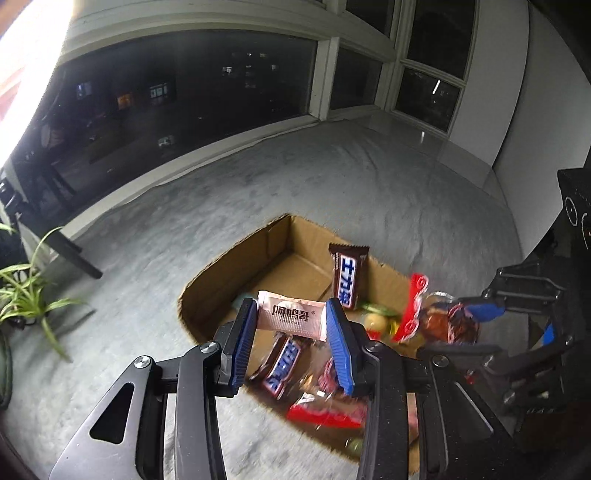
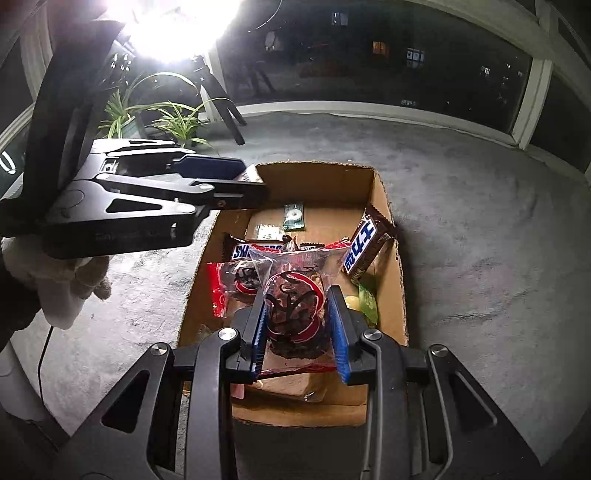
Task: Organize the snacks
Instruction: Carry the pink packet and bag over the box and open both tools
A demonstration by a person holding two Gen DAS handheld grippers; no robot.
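Both wrist views close, angled down, sharing box

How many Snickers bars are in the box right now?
2. One Snickers bar leans upright against the right wall of the cardboard box; the other Snickers bar lies flat mid-box, partly under red-wrapped snacks. More may be hidden beneath the pile.

A home interior is indicated, most likely a living room or bay-window corner. The floor is covered by grey carpet. A wide white-framed window is seen along the wall, with darkness and lit building windows outside, so night is shown. A potted spider plant is placed near the sill. Black tripod legs and a bright lamp are set up beside it.
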